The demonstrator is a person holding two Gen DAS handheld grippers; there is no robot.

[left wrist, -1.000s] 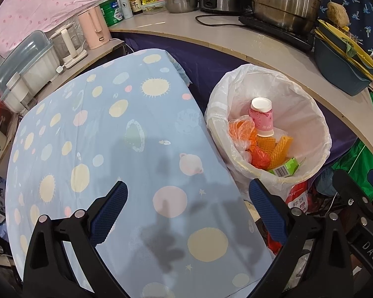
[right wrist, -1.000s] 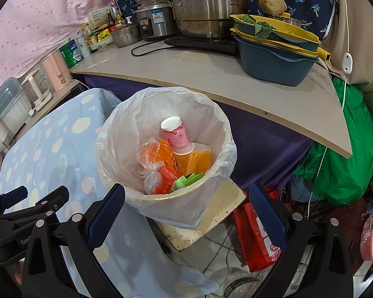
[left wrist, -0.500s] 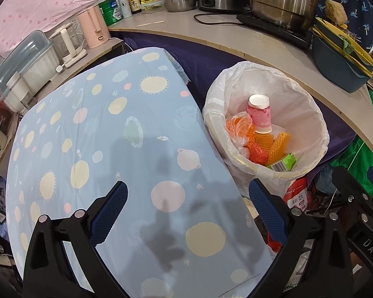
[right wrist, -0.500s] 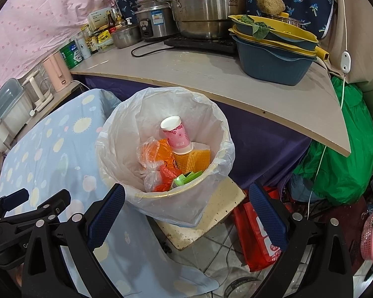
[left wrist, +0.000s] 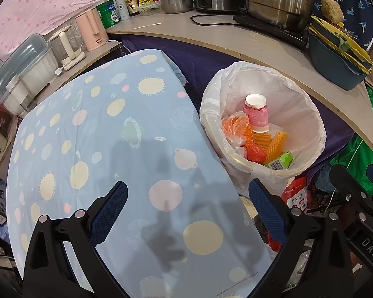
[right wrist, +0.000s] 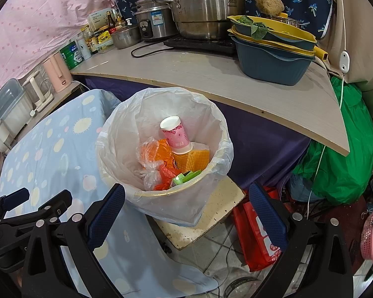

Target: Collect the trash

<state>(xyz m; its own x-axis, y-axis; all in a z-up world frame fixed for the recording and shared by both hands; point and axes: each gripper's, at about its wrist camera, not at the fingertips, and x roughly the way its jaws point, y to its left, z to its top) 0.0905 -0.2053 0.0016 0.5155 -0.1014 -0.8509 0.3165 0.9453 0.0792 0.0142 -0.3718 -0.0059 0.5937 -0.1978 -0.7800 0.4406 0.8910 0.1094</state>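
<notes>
Left gripper (left wrist: 186, 211): jaws spread wide, nothing between them; hovers above the blue tablecloth, blue-padded fingers (left wrist: 107, 213) at 7 and 5 o'clock of its own view.
Right gripper (right wrist: 186, 211): jaws spread wide, empty; in the left wrist view its black frame shows at 4 o'clock (left wrist: 353, 198).
Trash bin (right wrist: 186, 206): lined with a white plastic bag, standing on a stained pale board (right wrist: 211, 213) on the floor, just beside the table edge; at 2 o'clock in the left wrist view (left wrist: 211, 99), at centre in the right wrist view.
Paper cup (right wrist: 175, 135): pink with white base, upside down and tilted, on top of the trash inside the bin (left wrist: 256, 113).
Other trash in bin: orange plastic bag (right wrist: 159, 154), orange-yellow waffle-textured wrappers (right wrist: 196, 159), green carton (right wrist: 186, 176) with barcode at the near rim.
Tablecloth (left wrist: 99, 136): light blue with sun and planet print, no trash visible on it; shadows of the grippers fall at 6 o'clock.
Counter (right wrist: 199, 74): behind the bin, at 12 o'clock; carries steel pots (right wrist: 204, 7), a rice cooker (right wrist: 151, 19), stacked blue and yellow basins (right wrist: 271, 49).
Floor: red bag (right wrist: 258, 236) at 5 o'clock of the right wrist view; green sack (right wrist: 343, 161) at 3 o'clock.
</notes>
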